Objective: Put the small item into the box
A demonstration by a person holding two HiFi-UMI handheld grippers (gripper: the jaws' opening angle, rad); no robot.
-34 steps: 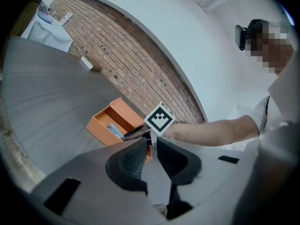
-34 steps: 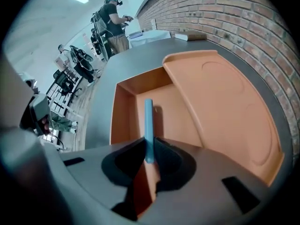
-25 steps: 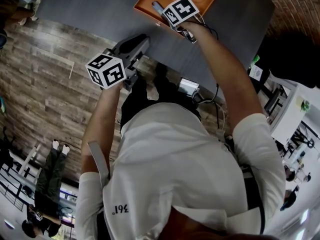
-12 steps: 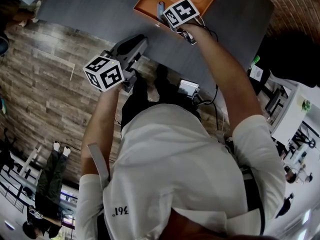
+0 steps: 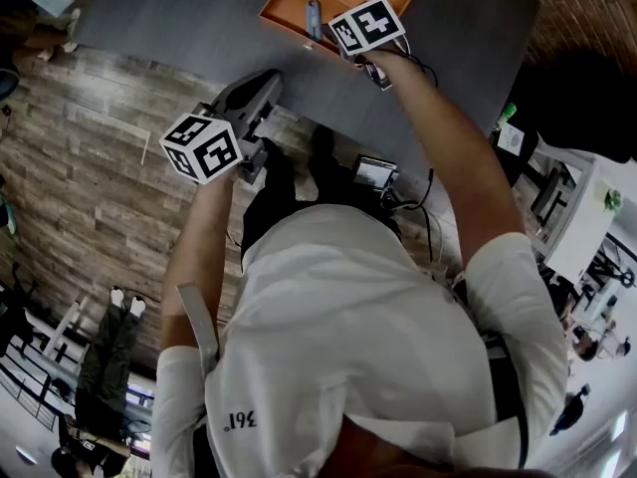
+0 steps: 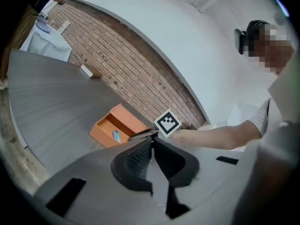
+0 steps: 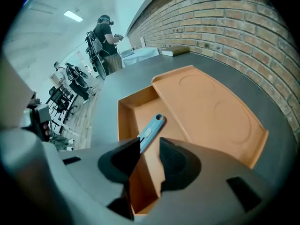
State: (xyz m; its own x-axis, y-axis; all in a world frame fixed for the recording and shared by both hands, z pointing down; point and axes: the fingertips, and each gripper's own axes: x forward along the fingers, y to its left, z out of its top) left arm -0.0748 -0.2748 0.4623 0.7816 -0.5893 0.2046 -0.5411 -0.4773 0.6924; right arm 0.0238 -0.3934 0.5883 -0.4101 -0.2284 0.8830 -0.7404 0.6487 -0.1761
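An orange box [image 5: 289, 3] stands open on the dark grey table, its lid [image 7: 211, 111] lying flat beside it. The small blue item [image 7: 152, 128] lies on the box floor, also seen as the blue item [image 5: 313, 15] from the head view. My right gripper [image 7: 150, 146] hovers over the box's near wall. Its jaws are closing, and the item's near end shows in the gap below them, untouched by the pads. My left gripper [image 6: 152, 142] is shut on nothing, held at the table's near edge away from the box [image 6: 105, 125].
The table's [image 5: 179, 18] near edge runs along a wood-plank floor [image 5: 90, 167]. A brick wall [image 7: 234, 27] rises just behind the box. A small device with cables [image 5: 376, 172] sits near the person's waist. A white cloth [image 6: 44, 36] lies at the table's far end.
The right gripper has drawn back slightly from the blue item, which now lies free in the box. The left gripper has drifted a little to the left.
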